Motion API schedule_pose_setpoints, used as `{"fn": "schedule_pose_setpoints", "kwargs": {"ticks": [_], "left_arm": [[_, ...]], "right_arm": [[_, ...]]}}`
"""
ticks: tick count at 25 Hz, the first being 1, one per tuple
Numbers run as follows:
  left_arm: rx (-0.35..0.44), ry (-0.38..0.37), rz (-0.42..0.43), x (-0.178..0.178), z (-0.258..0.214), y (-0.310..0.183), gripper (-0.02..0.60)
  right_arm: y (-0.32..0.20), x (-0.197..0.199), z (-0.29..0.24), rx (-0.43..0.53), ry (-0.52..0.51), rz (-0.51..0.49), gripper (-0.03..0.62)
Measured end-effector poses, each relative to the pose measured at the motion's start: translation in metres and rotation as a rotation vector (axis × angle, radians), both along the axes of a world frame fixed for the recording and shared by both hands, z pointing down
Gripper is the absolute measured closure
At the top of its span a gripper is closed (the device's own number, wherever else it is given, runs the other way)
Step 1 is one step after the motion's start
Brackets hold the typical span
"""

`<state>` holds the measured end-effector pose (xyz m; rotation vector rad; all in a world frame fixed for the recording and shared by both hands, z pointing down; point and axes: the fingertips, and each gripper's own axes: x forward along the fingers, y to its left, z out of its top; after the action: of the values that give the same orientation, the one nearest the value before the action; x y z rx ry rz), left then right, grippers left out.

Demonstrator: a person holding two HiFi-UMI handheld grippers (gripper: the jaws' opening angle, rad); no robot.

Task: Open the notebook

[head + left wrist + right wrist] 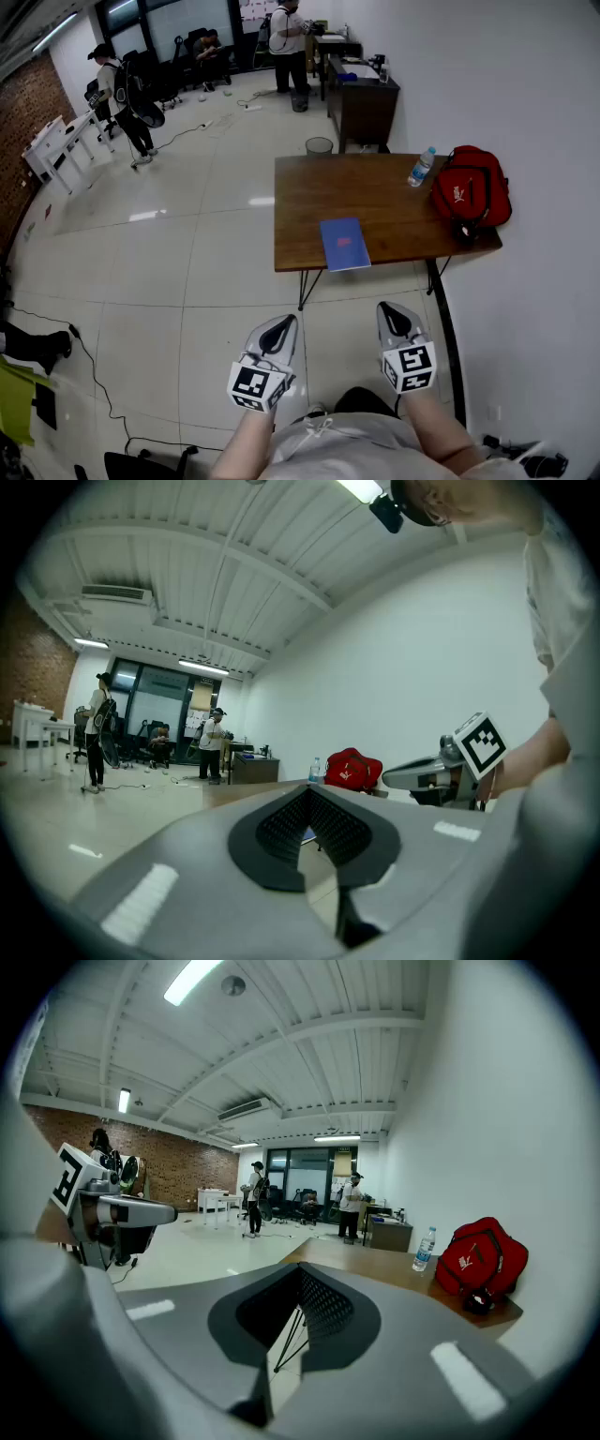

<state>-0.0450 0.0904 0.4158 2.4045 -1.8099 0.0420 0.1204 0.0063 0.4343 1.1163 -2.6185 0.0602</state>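
Observation:
A blue notebook [344, 243] lies closed on the brown table [375, 192], close to its front edge. Both grippers hang over the floor well short of the table, held near the person's body. My left gripper [277, 330] is shut and holds nothing. My right gripper [396, 317] is shut and empty too, about level with the left one. In the left gripper view a sliver of the blue notebook [307, 835] shows through the notch between the jaws. The right gripper view looks along the table [375, 1262] but does not show the notebook.
A red bag [472, 190] and a water bottle [421, 167] stand at the table's right end, next to the white wall. A bin [319, 146] and a dark desk [361, 98] stand behind the table. Several people [127, 98] are far off across the tiled floor.

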Motion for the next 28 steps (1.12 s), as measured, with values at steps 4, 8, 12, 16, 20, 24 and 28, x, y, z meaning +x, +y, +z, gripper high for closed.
{"fn": "schedule_pose_setpoints", "kwargs": {"ticks": [4, 8, 12, 16, 20, 24, 28], "left_arm": [[-0.016, 0.01, -0.017, -0.015, 0.01, -0.02, 0.577], [-0.04, 0.019, -0.024, -0.023, 0.025, -0.05, 0.577], [-0.083, 0.028, -0.031, -0.026, 0.045, -0.09, 0.577], [-0.139, 0.041, -0.045, -0.034, 0.07, -0.137, 0.577], [-0.209, 0.051, -0.043, -0.039, 0.103, -0.187, 0.577], [-0.267, 0.075, -0.046, -0.034, 0.131, -0.216, 0.577], [-0.312, 0.094, -0.055, -0.03, 0.153, -0.237, 0.577]], "right_arm": [[-0.025, -0.01, 0.012, -0.04, -0.019, 0.009, 0.588], [-0.057, -0.016, 0.029, -0.075, -0.011, 0.006, 0.588], [-0.103, -0.022, 0.061, -0.138, 0.01, 0.002, 0.588], [-0.157, -0.03, 0.096, -0.202, 0.044, 0.003, 0.588], [-0.207, -0.043, 0.142, -0.29, 0.074, 0.003, 0.519], [-0.235, -0.047, 0.189, -0.388, 0.12, 0.022, 0.519], [-0.251, -0.042, 0.226, -0.458, 0.154, 0.053, 0.519]]}}
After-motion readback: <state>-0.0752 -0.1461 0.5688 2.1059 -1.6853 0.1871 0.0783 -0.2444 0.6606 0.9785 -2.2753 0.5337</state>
